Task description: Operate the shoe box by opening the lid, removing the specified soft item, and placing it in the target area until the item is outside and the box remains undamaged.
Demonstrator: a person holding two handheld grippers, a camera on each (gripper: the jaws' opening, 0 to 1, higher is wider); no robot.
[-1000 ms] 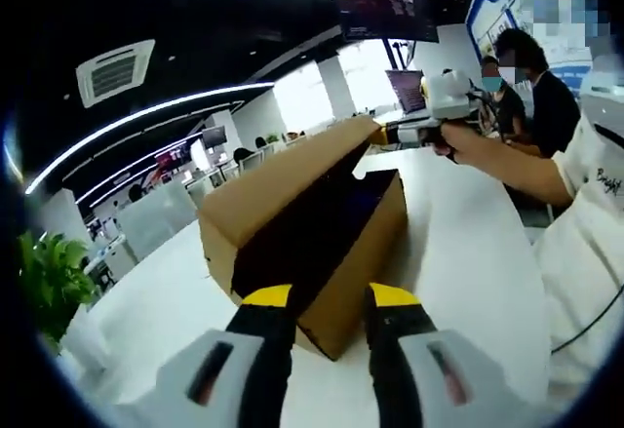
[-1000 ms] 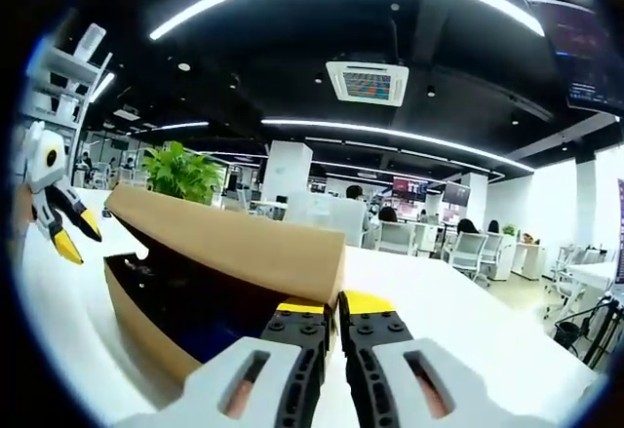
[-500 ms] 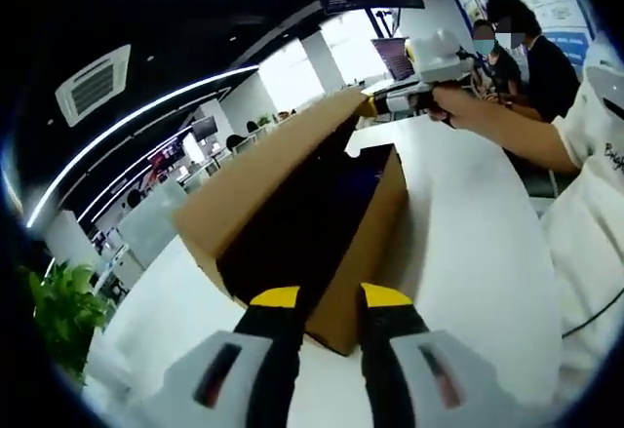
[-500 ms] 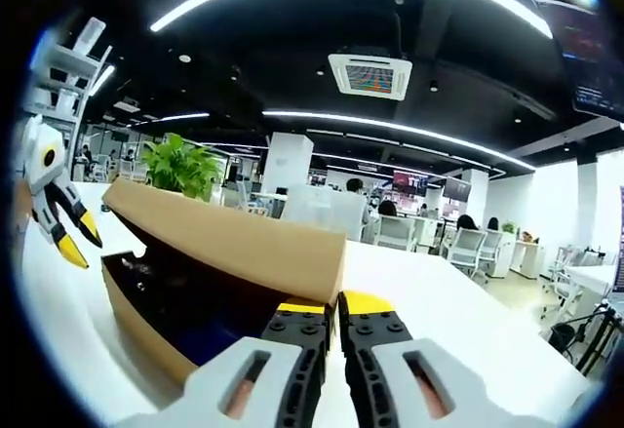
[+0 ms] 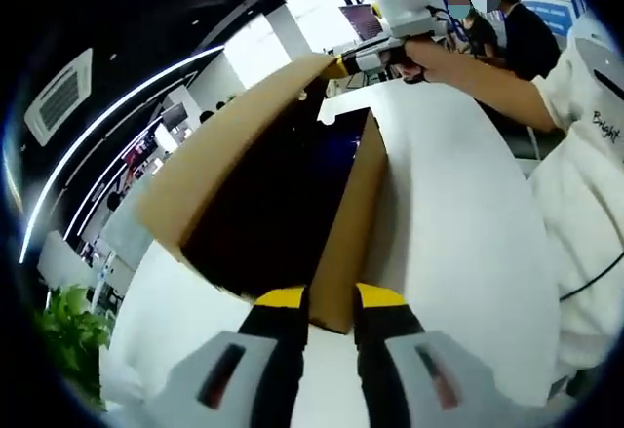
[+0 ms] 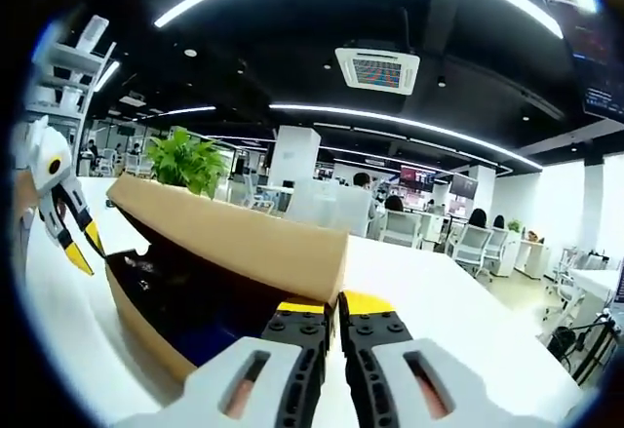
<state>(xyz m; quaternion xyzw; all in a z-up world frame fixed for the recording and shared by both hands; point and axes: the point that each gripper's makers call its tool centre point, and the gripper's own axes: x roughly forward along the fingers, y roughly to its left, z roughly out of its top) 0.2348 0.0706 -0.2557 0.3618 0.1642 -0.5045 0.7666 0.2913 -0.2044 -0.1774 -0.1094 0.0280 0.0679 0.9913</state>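
Shoe box (image 5: 356, 223): brown cardboard, on a white table (image 5: 458, 214). Long axis runs away from the left gripper (image 5: 331, 296) toward the right gripper (image 5: 366, 58) at the far end.

Lid (image 5: 219, 150): raised along one long side, tilted open like a flap; seen in the right gripper view as a slanted brown panel (image 6: 234, 238) above a dark interior.

Soft item (image 6: 210, 335): judged to be the dark bluish mass inside the box; shape and direction cannot be told.

Right gripper (image 6: 331, 303): jaws together, clamped on the lid's corner edge, holding it up.

Left gripper: jaws slightly apart, straddling the near end wall of the box; whether they pinch it cannot be told. It is free of the lid and aimed down the box's length, so judged better placed to reach in.

Plant (image 6: 185, 160): beyond the box.
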